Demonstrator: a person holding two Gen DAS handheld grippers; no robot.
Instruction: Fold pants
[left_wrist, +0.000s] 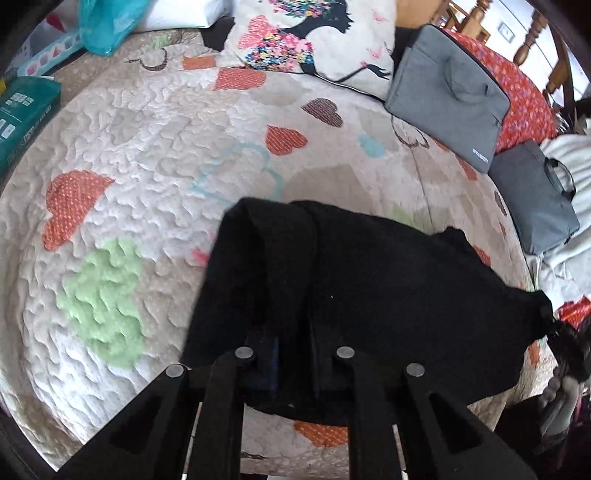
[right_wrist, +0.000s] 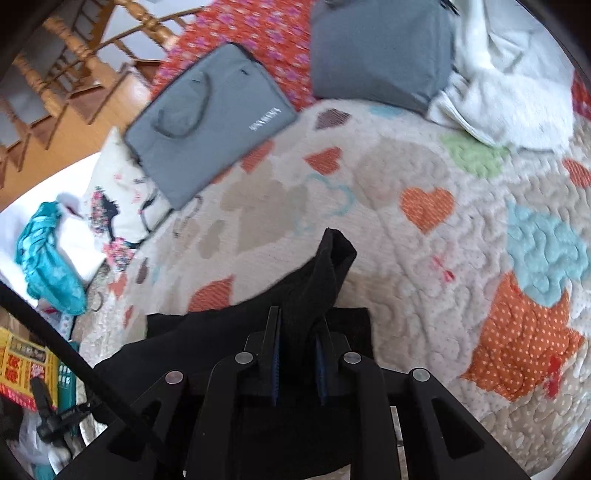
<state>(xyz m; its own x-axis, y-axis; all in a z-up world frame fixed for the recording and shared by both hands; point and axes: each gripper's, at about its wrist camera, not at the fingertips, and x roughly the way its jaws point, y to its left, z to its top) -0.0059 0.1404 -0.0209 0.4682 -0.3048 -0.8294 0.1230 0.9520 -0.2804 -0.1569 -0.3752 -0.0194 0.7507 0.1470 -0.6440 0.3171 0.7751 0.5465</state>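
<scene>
Left wrist, both tools (left_wrist: 293, 369) (right_wrist: 297, 363) gripping black pants (left_wrist: 369, 280) (right_wrist: 310, 295)

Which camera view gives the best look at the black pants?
The left wrist view: the black pants spread wide between both hand-held grippers. The right wrist view shows only a bunched corner of them in the right hand-held gripper.

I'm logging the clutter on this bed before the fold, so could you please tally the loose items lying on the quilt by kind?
Black pants, held by both grippers: 1
Grey laptop bags: 2
Printed cushion: 1
White cloth: 1
Teal bag: 1
Total: 6
</scene>
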